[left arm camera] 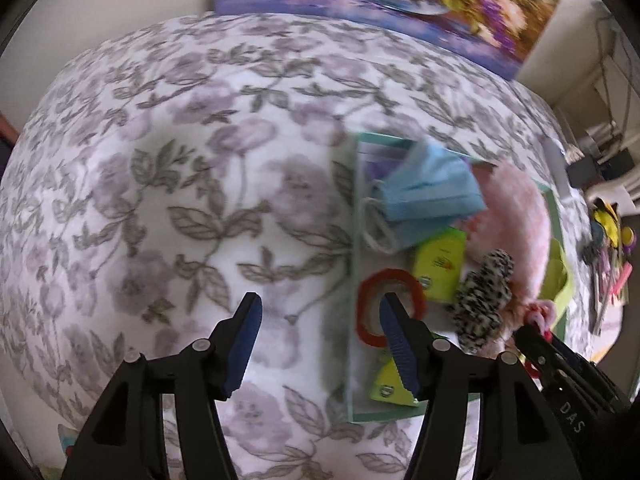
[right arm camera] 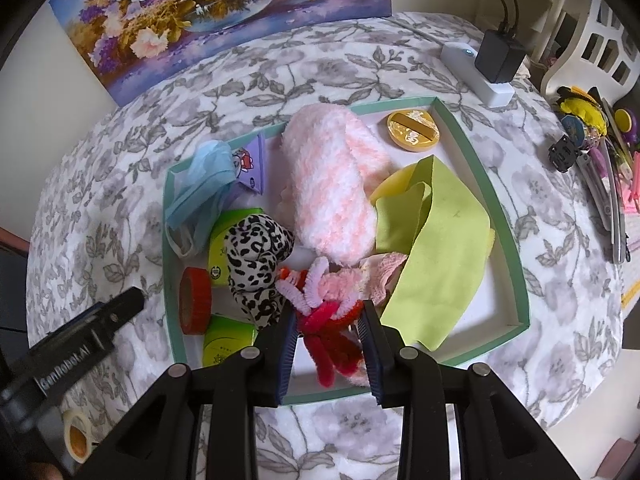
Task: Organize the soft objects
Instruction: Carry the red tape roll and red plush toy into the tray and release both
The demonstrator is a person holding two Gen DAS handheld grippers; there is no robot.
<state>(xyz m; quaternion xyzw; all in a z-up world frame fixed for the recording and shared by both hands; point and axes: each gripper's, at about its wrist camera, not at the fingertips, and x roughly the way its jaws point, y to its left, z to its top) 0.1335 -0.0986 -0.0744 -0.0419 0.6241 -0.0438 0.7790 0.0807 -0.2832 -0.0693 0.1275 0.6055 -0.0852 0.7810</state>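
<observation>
Presently right tool (right arm camera: pixel 328 344) clasps the red pipe-cleaner bundle (right arm camera: pixel 332 340) (fuzzy).

Black left gripper (left arm camera: pixel 320 316) and right gripper (right arm camera: pixel 328 322) — ridged blue pads, silver pivots, seemingly identical.

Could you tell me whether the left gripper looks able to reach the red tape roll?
Probably yes: the left gripper hangs open just above the red tape roll, which lies uncovered by the tray wall.
</observation>
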